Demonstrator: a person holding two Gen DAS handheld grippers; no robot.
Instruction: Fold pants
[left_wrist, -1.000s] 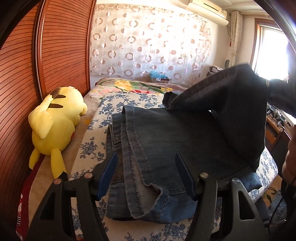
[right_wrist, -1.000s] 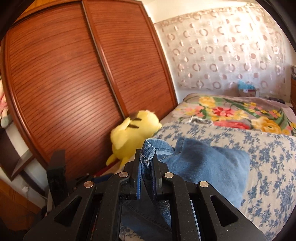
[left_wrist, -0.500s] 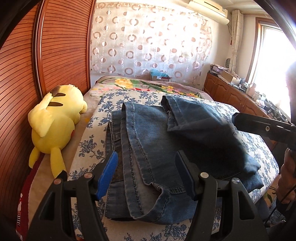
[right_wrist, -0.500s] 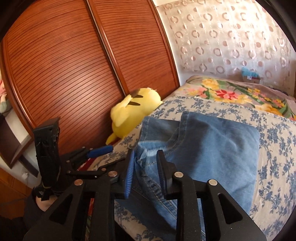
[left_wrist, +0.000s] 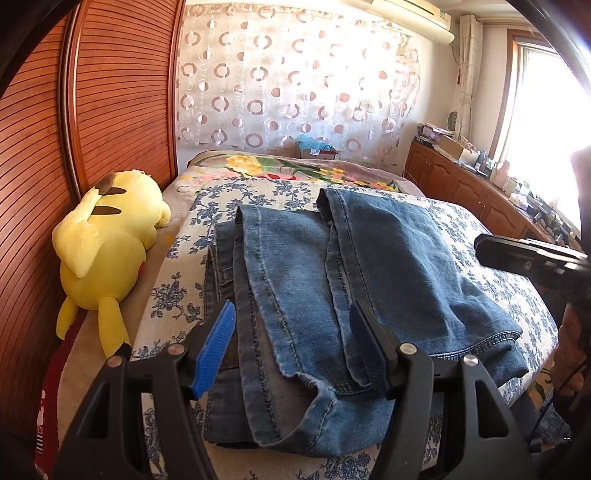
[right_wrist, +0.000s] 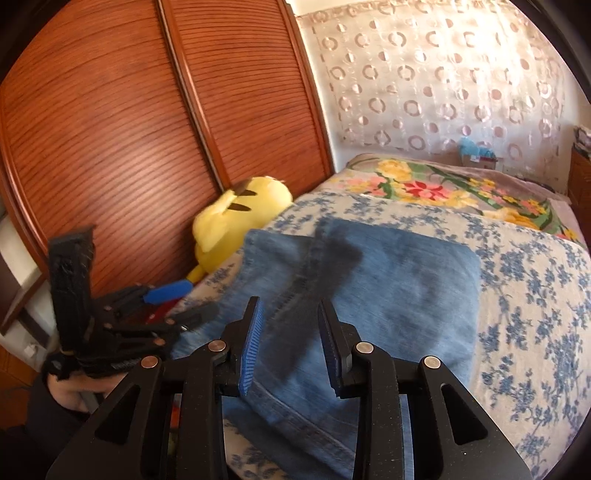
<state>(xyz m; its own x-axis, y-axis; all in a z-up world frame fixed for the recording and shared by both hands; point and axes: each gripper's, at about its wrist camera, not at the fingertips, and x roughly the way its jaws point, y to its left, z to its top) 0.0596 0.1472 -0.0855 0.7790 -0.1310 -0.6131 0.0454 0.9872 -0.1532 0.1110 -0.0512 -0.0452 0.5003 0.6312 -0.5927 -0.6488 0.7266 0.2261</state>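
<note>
The blue jeans (left_wrist: 332, 280) lie folded in layers on the bed, legs doubled over the upper part. They also show in the right wrist view (right_wrist: 388, 295). My left gripper (left_wrist: 291, 339) is open and empty, just above the near end of the jeans. My right gripper (right_wrist: 290, 338) is open and empty, hovering over the near edge of the folded jeans. The right gripper's body shows at the right of the left wrist view (left_wrist: 532, 258), and the left gripper shows at the left of the right wrist view (right_wrist: 122, 325).
A yellow plush toy (left_wrist: 107, 254) lies on the bed's left side against the wooden sliding wardrobe doors (left_wrist: 110, 92). The bed has a blue floral sheet (left_wrist: 498, 266) and a flowered blanket (left_wrist: 295, 170) at the far end. A wooden cabinet (left_wrist: 472, 188) stands at right under the window.
My right gripper carried the jeans leg over, laid it on the folded stack, opened and let it go, then drew back. My left gripper stayed open in place.
</note>
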